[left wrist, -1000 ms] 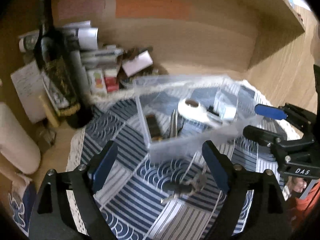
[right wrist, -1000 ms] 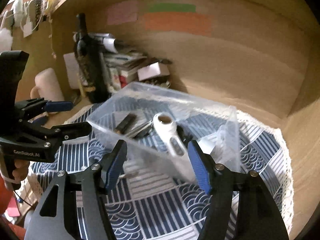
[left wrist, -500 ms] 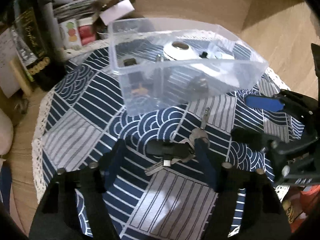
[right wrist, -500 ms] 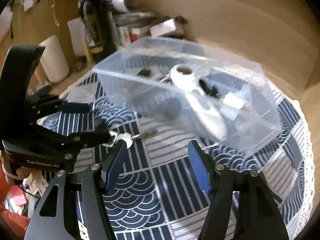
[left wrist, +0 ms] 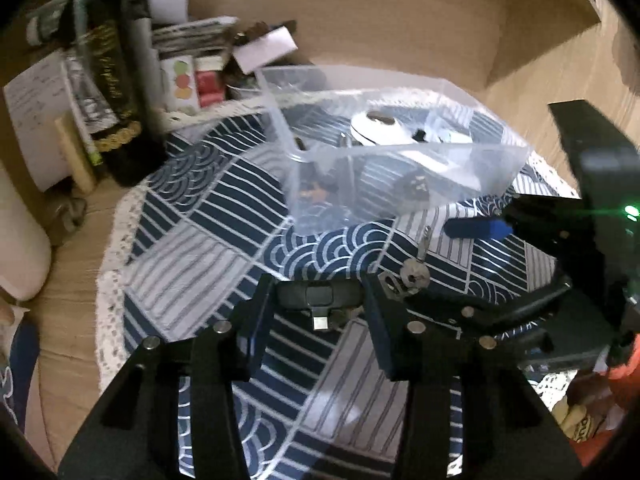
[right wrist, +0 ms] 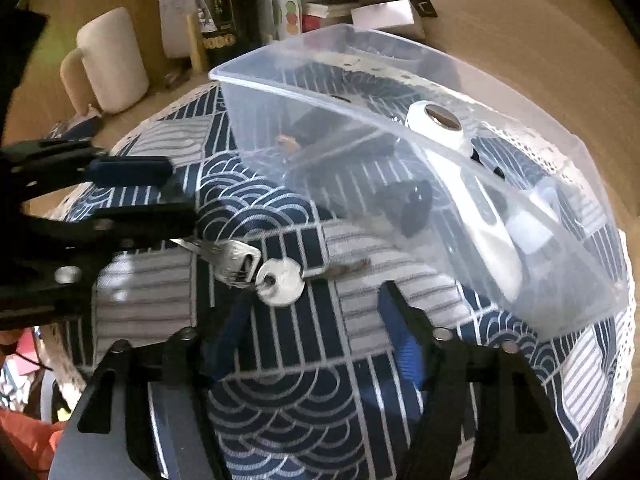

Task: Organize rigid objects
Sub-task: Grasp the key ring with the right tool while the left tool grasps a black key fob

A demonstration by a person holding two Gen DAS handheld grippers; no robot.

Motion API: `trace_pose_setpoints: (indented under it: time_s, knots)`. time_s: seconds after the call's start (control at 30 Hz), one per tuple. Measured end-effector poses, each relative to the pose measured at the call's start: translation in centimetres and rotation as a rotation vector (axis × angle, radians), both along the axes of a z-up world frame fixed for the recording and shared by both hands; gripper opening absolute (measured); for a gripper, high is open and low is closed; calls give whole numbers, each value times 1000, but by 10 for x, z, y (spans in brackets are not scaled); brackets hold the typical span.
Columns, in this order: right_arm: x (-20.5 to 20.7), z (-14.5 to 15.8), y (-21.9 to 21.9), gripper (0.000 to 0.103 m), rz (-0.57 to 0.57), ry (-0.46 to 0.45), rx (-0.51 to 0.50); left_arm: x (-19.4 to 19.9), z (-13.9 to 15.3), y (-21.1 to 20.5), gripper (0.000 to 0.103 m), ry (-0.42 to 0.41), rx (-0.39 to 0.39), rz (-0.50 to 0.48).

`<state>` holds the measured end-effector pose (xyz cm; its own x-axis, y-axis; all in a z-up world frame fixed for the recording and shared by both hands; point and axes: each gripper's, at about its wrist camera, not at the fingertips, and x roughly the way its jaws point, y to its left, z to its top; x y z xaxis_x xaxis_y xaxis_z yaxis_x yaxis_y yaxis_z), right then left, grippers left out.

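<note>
At the far left edge of the wooden worktop (right wrist: 520,40) stands a cream ceramic mug (right wrist: 110,60), and just beside it, toward the back, a dark glass bottle with gold lettering (left wrist: 106,80) rises in front of a stack of papers and small boxes (left wrist: 192,60). A round blue-and-white patterned cloth with a lace rim (left wrist: 192,248) covers the middle of the worktop. Near its front edge the left gripper (left wrist: 318,300) is down at the cloth with its blue-padded fingers (left wrist: 256,332) parted, one on each side of a black plastic car-key fob (left wrist: 320,296) that lies flat on the fabric; I cannot tell whether the pads touch it. Joined to the fob, a bunch of silver metal keys (right wrist: 256,268) spreads to the right on the cloth, the round-headed one lying nearest the right gripper (right wrist: 316,316), whose fingers are spread wide with nothing between them, poised above the cloth just in front of the keys. Behind the keys, toward the back right of the cloth, sits a clear plastic rectangular bin (right wrist: 360,92) holding a white handheld device with a round metal cap (right wrist: 440,120) and several small dark items too blurred to name.
</note>
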<state>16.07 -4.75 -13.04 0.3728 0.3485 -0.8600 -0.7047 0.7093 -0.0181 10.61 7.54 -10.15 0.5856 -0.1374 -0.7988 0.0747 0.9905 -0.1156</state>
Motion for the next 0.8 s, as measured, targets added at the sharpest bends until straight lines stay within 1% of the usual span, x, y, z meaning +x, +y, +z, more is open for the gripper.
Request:
trace_pose_setpoints:
  time_s: [0.13, 0.17, 0.23, 0.3, 0.43, 0.6, 0.8]
  knots:
    - [9, -3, 5, 69, 10, 21, 12, -6, 5, 10, 44, -11, -11, 17]
    - [9, -3, 6, 68, 10, 21, 19, -6, 5, 11, 44, -13, -14, 19]
    - [10, -3, 6, 59, 8, 26, 31, -7, 6, 12, 44, -16, -18, 25]
    - [7, -1, 7, 58, -2, 19, 28, -7, 6, 13, 44, -17, -26, 25]
    - [-1, 1, 6, 58, -6, -21, 12, -7, 8, 13, 44, -26, -27, 21]
    - [-13, 11, -4, 58, -33, -66, 24, -4, 13, 9, 44, -39, -24, 24]
    - [-19, 38, -24, 58, -76, -136, 81, -3, 27, 6, 44, -77, -33, 28]
